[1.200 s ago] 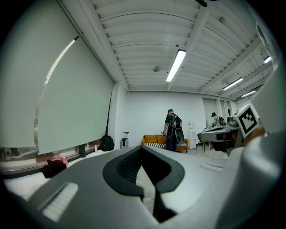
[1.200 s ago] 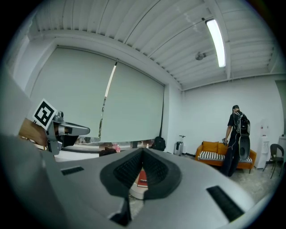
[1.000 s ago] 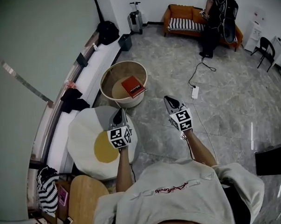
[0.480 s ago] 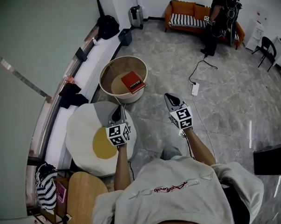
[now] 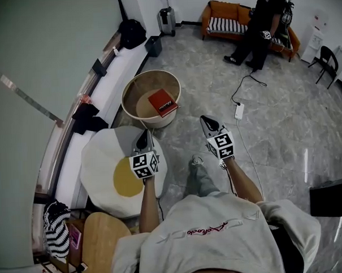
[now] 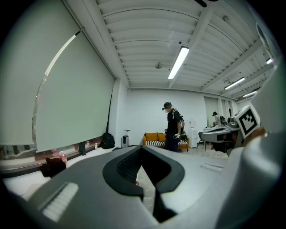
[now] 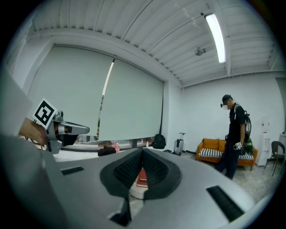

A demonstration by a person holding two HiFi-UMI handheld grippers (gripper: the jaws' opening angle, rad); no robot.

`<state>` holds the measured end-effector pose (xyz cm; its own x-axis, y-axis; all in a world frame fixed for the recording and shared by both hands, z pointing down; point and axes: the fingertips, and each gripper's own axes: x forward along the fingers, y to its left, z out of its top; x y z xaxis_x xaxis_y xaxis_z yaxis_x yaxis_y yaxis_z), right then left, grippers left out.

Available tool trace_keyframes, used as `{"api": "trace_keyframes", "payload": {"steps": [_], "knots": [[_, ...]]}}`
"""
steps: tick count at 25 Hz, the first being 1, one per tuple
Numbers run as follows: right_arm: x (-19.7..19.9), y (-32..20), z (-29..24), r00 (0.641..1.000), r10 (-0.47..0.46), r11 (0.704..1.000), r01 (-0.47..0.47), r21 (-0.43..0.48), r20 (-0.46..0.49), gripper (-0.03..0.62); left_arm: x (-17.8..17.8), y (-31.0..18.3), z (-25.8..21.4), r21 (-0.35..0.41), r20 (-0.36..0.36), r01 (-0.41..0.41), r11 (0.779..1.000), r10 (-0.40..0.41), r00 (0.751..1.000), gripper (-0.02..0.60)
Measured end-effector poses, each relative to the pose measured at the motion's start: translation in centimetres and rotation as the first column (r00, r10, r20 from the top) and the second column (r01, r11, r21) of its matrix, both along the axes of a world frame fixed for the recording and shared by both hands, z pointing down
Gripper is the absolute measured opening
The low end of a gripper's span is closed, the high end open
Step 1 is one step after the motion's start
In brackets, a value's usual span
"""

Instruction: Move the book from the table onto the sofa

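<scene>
**Two shut tongs, one book, and a walk with snags in it**

Two tongs are in my hands, the left tongs point(image 5: 143, 135) and the right tongs point(image 5: 206, 121). Both have their jaws pressed together with nothing between them, and both are held out level in front of me. If I reach the book with them shut like this, I will only nudge it. They have to open first.

One fried-egg cushion point(image 5: 104, 164) lies on the floor just beside my left side. A careless step that way could catch its edge.

One round table point(image 5: 153, 122) stands beyond the cushion, well apart from both tongs. One red book point(image 5: 163, 103) lies flat on it, toward the right side and inside a raised rim. I judge that rim to be the main hazard. It crowds a low approach, and with the book lying flat a jaw may struggle to get under it. The cover could then slip out of a shallow pinch or tip against the wall.

One power strip point(image 5: 238, 111) sits on the floor farther right, between me and the far end of the room. It looks easy to trip over with both hands full.

One person point(image 5: 262, 21) stands right in front of the one orange sofa point(image 5: 221, 12) at the far wall. They may be blocking the spot where the book should land.
</scene>
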<state>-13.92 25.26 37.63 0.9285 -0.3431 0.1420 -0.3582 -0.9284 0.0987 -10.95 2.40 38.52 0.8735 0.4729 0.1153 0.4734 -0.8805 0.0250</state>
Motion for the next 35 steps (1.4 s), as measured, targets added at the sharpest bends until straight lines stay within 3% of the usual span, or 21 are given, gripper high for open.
{"api": "trace_keyframes", "payload": {"steps": [11,35], "knots": [[6.9,0.2,0.1,1.0,-0.013,1.0,0.013,0.005,-0.008,0.009,6.4,0.6,0.2,0.014,0.0,0.006,1.0,-0.006,1.0,0.009],[24.8,4.2,-2.1,0.998,-0.064,0.998,0.064,-0.003,-0.01,0.009,24.1,5.4,-1.5,0.001,0.016,0.032,0.999,-0.032,0.999,0.009]]}}
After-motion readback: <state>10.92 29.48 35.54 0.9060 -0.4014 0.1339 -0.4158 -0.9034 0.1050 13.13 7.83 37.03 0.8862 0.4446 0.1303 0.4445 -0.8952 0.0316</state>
